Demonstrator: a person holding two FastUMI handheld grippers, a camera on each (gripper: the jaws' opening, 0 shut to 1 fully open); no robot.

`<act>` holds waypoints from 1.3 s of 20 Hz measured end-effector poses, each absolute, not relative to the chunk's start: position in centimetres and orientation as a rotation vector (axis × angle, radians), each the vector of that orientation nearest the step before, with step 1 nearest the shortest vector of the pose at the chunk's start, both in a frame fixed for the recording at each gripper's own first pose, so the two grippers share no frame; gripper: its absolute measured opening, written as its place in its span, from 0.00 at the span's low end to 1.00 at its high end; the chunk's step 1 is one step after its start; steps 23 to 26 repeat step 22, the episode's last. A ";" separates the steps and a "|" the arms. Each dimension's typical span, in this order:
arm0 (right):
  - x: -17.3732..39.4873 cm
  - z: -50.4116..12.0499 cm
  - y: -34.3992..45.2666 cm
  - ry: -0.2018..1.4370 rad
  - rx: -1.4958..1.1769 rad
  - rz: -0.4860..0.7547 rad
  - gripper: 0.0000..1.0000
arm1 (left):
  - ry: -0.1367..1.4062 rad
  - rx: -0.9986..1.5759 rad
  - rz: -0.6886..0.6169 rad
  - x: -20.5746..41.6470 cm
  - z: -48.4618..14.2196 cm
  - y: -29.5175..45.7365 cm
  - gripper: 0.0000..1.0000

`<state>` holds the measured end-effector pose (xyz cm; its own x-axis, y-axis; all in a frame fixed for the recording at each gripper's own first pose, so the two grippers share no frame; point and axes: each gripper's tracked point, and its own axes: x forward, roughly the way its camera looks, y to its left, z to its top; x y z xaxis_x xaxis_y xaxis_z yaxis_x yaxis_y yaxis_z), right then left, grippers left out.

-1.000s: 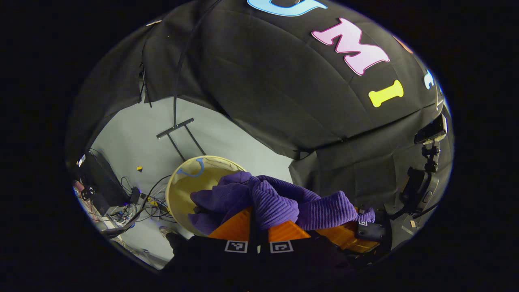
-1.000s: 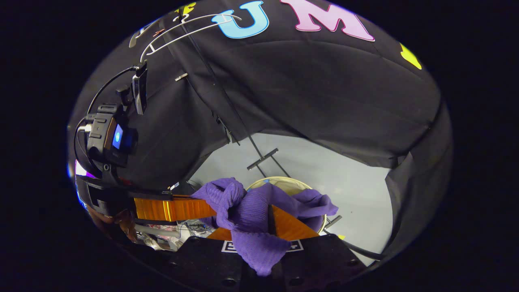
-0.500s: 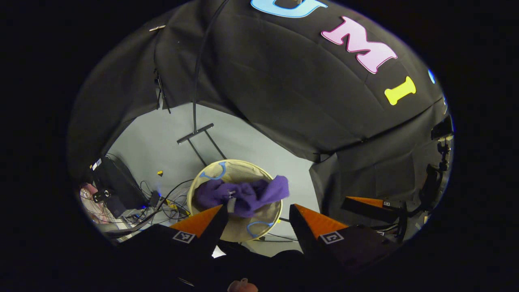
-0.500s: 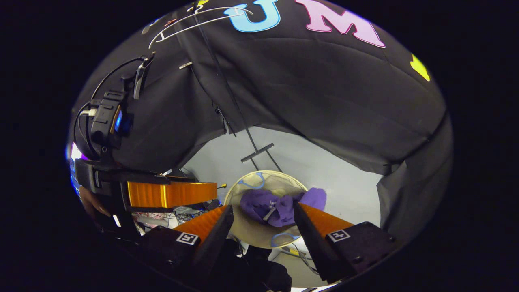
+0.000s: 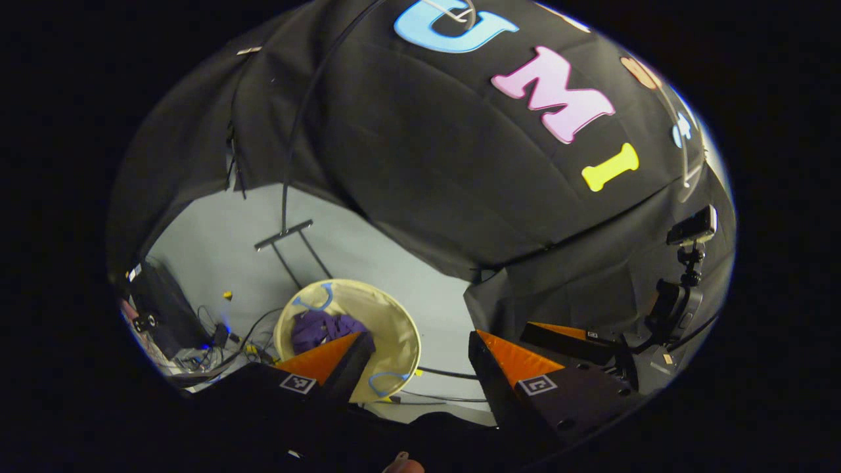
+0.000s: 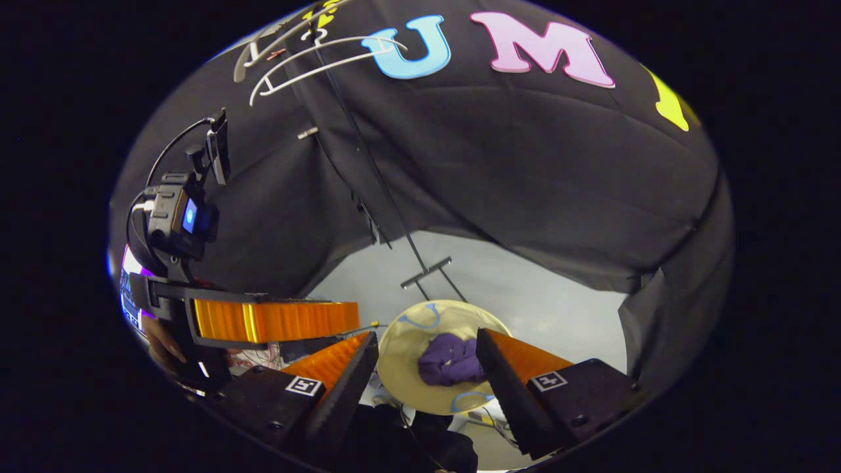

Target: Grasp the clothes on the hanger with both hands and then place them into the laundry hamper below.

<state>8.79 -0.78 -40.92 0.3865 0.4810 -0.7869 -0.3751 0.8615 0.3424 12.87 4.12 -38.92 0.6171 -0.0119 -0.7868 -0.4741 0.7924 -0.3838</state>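
Observation:
The purple knitted garment [image 5: 322, 327] lies bunched inside the round cream laundry hamper [image 5: 394, 322] on the floor, also seen as the garment [image 6: 450, 359] in the hamper [image 6: 407, 351]. My left gripper [image 5: 420, 348] hangs open above the hamper, its orange fingers wide apart and nothing between them. My right gripper [image 6: 427, 351] is open too, high over the hamper. The left gripper [image 6: 276, 320] shows side-on at the left of the right gripper view; the right gripper [image 5: 571, 334] shows at the right of the left gripper view. A bare white hanger [image 6: 315, 56] hangs up top.
The rack's thin black pole [image 6: 374, 171] runs down to a foot bar [image 6: 427, 272] behind the hamper. Cables and black boxes [image 5: 171, 322] clutter the grey floor at the left. A small camera on a stand [image 5: 686, 263] is at the right.
Both grippers were shut on the purple garment a second ago; they opened, and it dropped into the hamper and settled. Both grippers have risen slightly since.

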 end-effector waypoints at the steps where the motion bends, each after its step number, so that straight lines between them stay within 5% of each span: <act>1: 9.4 -39.8 -0.5 0.999 0.113 0.547 0.98 | 0.835 -0.592 0.271 13.5 -37.9 4.1 0.96; 16: 9.7 -16.0 4.1 0.338 0.134 0.334 0.98 | 0.217 -0.125 0.073 10.4 -12.6 6.2 0.95; 22: 5.2 -7.4 4.4 0.102 0.144 0.225 0.92 | 0.039 -0.034 0.044 4.4 -7.2 5.6 0.95; 26: 5.2 -7.4 4.4 0.102 0.144 0.225 0.92 | 0.039 -0.034 0.044 4.4 -7.2 5.6 0.95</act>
